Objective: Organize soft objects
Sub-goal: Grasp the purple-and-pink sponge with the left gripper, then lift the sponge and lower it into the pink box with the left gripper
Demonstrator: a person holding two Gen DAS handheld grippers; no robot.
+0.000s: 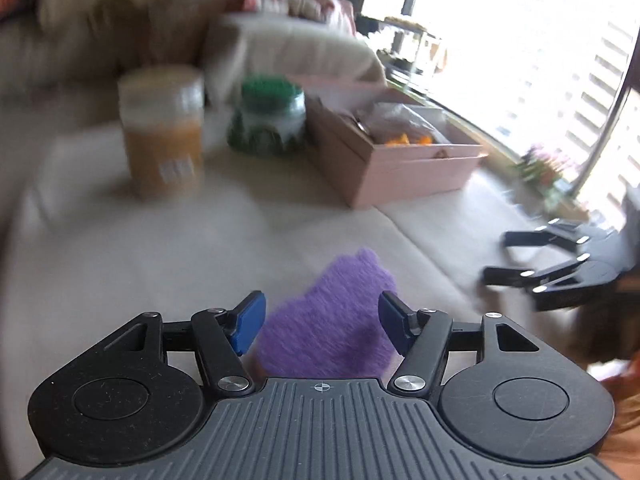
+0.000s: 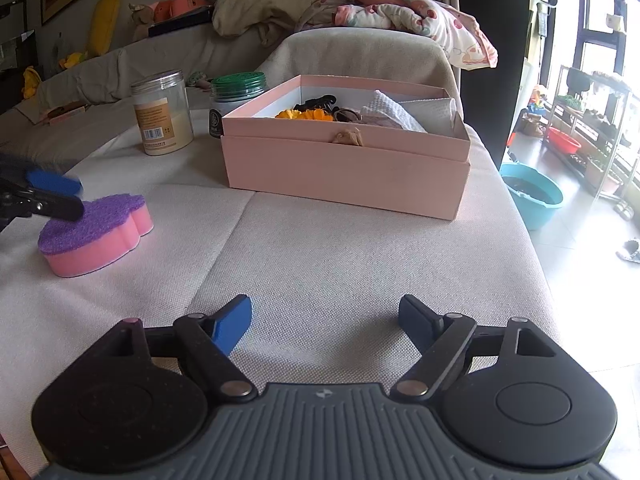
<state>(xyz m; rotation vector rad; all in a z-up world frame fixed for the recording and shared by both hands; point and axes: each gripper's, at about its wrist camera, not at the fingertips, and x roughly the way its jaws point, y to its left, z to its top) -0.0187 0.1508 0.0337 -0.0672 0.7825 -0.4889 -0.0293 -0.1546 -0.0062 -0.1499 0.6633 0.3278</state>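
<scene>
A pink sponge with a purple scrub top (image 2: 96,232) lies on the beige sofa cushion (image 2: 320,248). In the left wrist view the sponge (image 1: 332,320) sits between the open blue fingers of my left gripper (image 1: 322,322), which hovers just over it. My left gripper also shows in the right wrist view (image 2: 60,196) above the sponge's far end. My right gripper (image 2: 326,326) is open and empty above bare cushion; it also shows in the left wrist view (image 1: 516,256) at the right. An open pink box (image 2: 344,172) holding cloths and small items stands behind.
A clear jar with a tan label (image 2: 162,114) and a green-lidded jar (image 2: 236,98) stand left of the box. Pillows and a blanket (image 2: 400,16) are heaped behind. The cushion's right edge drops to the floor, where a blue basin (image 2: 532,196) stands.
</scene>
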